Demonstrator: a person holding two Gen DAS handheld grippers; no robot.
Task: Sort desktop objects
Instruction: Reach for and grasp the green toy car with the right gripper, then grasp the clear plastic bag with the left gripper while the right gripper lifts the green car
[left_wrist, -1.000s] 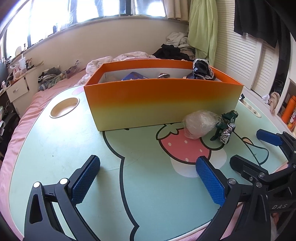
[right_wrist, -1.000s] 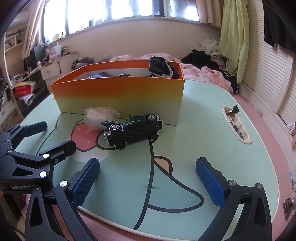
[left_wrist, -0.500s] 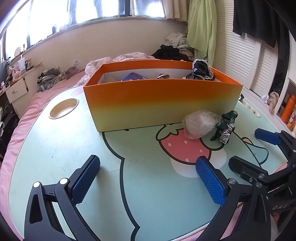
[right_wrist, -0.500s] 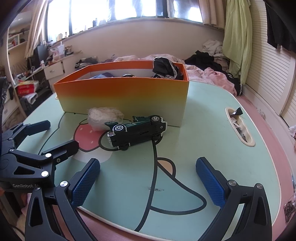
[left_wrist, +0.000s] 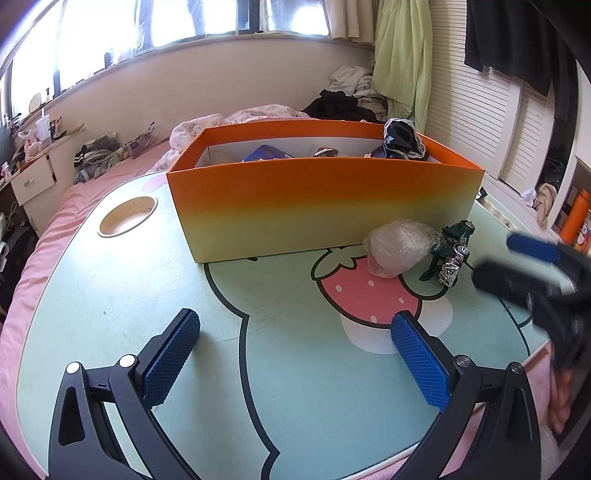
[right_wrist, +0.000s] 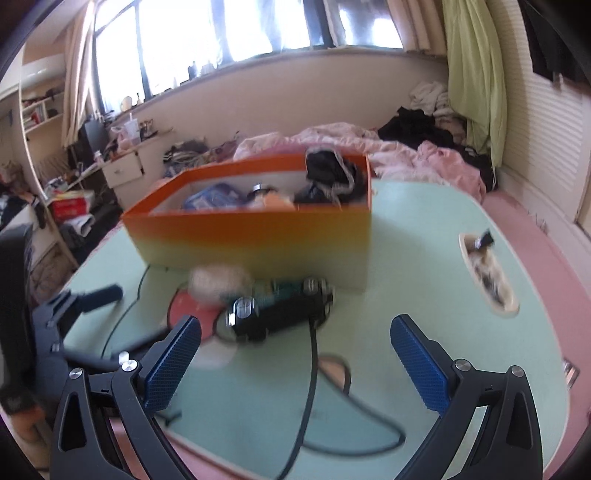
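One orange-to-yellow cardboard box (left_wrist: 321, 206) stands on the mint-green cartoon-print table (left_wrist: 110, 314). Before its front wall lie one crumpled clear plastic wad (left_wrist: 397, 251) and one dark green toy car (left_wrist: 450, 251). Two blue-padded grippers, the left (left_wrist: 295, 354) and the right (right_wrist: 295, 354), are present.

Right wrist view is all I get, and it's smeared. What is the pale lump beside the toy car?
Observer: The left wrist view shows it sharply. It is a crumpled clear plastic bag on the table, right beside the toy car.
Operator: Is the left gripper carrying anything?
Observer: No. The left gripper is open, with nothing between its fingers.
Operator: What's hidden behind the box on the left?
Observer: A round cup holder sunk into the tabletop, left of the orange box.
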